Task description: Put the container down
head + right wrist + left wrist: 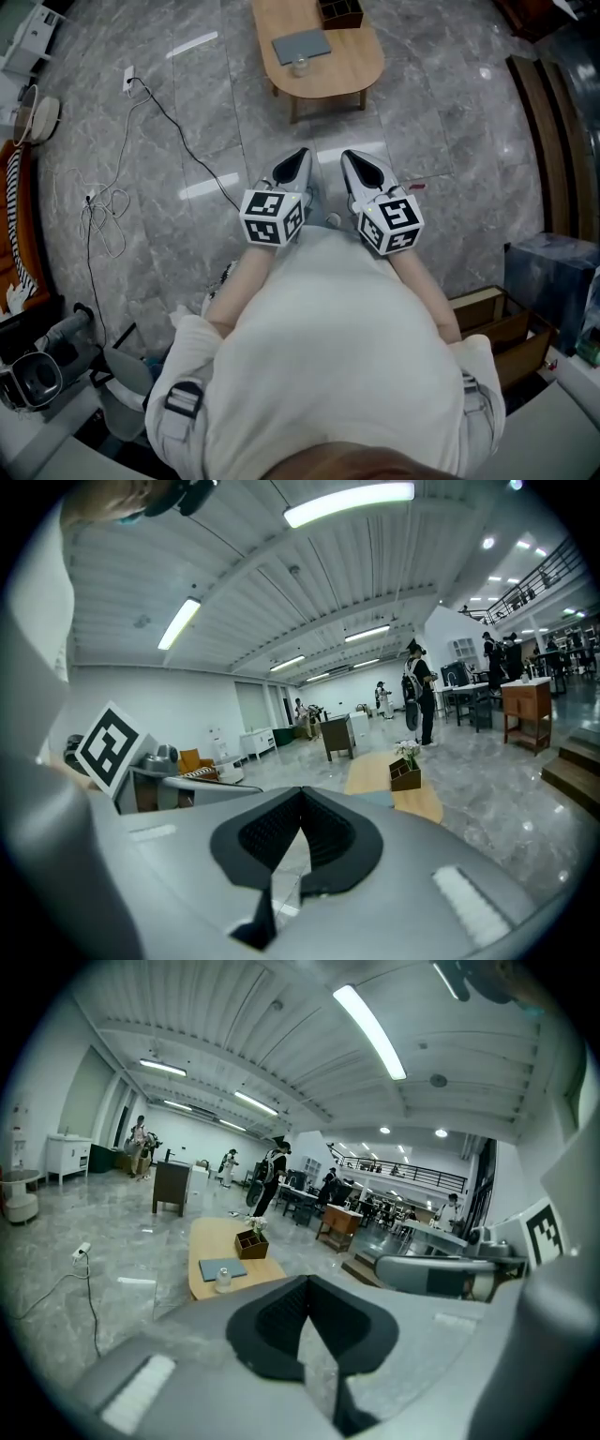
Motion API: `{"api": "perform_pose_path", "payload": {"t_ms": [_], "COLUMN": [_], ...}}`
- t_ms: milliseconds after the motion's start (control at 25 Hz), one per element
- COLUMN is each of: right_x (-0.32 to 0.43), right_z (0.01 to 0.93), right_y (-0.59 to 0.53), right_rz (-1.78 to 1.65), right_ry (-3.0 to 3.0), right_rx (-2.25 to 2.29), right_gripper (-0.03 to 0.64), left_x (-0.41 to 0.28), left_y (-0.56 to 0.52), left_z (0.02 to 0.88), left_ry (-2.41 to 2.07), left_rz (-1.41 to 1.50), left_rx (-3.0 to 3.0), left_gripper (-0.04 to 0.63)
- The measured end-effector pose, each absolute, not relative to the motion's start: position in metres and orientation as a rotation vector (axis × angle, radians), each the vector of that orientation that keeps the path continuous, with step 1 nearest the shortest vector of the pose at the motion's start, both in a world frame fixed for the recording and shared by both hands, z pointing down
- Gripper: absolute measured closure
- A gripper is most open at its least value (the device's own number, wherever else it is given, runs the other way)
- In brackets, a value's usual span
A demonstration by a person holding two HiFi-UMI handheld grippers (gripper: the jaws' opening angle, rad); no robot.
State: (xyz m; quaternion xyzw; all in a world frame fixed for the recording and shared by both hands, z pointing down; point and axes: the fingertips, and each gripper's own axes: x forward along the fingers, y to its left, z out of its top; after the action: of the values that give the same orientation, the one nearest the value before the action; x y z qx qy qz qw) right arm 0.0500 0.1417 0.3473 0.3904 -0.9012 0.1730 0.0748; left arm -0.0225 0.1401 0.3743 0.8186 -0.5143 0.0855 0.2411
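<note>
A small clear jar [300, 66] stands on the oval wooden table [352, 66], beside a grey pad [301, 45] and a brown organiser box [339, 11]. The left gripper view shows the jar [223, 1279] and box [250, 1244] well ahead of me. I hold both grippers close to my body, pointing at the table across the marble floor. My left gripper [298, 156] [307, 1283] is shut with nothing in it. My right gripper [360, 159] [302, 794] is also shut and empty. The right gripper view shows the box [405, 775], but the jar is hidden.
A black cable [112, 202] trails over the floor at the left. Wooden crates [497, 323] and a dark bin [553, 272] stand at my right, camera gear [33, 375] at my lower left. People [272, 1180] stand far across the hall.
</note>
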Motion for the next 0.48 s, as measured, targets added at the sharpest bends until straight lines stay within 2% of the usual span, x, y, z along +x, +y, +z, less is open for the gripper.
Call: {"api": "perform_pose_path", "payload": {"t_ms": [480], "right_x": [0.0560], "right_z": [0.3524], "right_y": [0.1478], "right_rz": [0.449], "right_ry": [-2.641], "right_rx": [1.215], "right_gripper": [0.617], "left_x": [-0.0224], "left_y": [0.1494], "left_z": [0.3751], "left_ry": [-1.392], "left_rz": [0.246], "left_rx": [2.252], "left_gripper": [0.597]}}
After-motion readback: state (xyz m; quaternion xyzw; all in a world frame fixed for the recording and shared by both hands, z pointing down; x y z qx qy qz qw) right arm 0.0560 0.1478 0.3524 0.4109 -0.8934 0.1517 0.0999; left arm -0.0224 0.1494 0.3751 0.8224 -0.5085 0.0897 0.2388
